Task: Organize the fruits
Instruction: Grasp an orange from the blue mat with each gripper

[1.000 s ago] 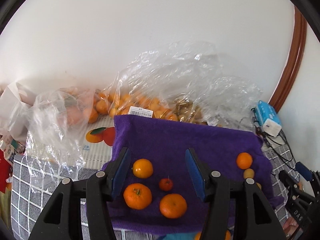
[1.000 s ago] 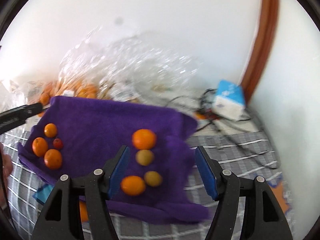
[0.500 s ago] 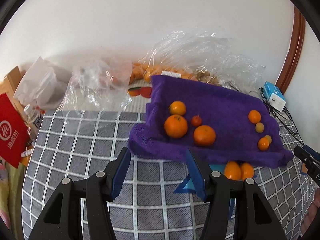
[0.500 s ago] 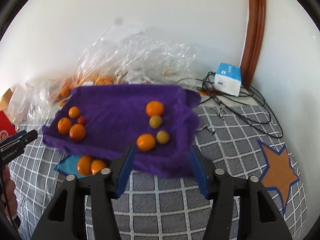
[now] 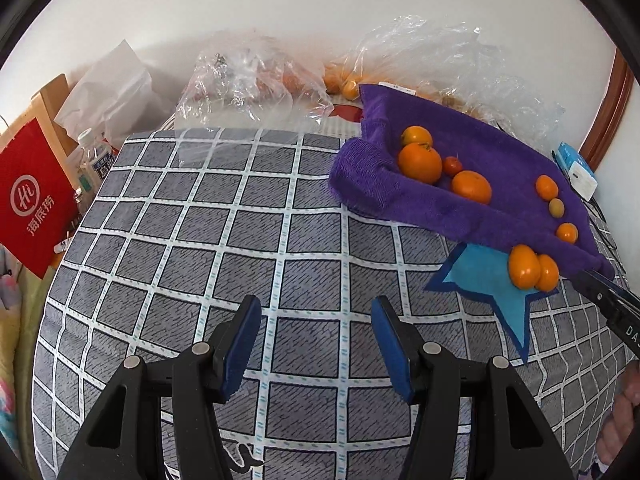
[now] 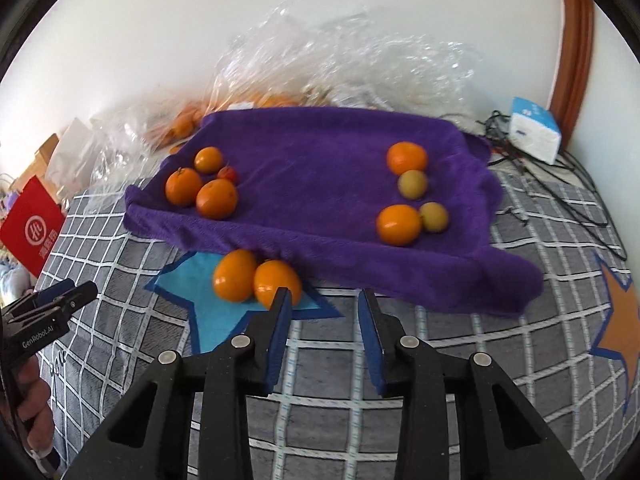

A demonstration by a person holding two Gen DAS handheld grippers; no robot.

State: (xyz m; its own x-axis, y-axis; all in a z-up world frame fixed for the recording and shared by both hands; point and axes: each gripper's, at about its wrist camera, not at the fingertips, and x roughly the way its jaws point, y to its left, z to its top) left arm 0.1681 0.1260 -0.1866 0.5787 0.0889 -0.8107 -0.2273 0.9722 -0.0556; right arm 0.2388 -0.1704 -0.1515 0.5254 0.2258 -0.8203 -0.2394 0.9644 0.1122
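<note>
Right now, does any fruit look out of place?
Yes. Two oranges lie off the purple towel, on the blue star at its front edge, while the other fruit sits on the towel in two groups.

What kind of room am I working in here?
Likely a bedroom at home: the surface looks like a bed with a grid-patterned bedsheet, a purple towel holding fruit, and plastic grocery bags piled against the wall.

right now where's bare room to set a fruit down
Free: the middle of the purple towel, between the left fruit cluster and the right cluster; also the checked cloth left of the towel. Crowded: the blue star, holding two oranges.
</note>
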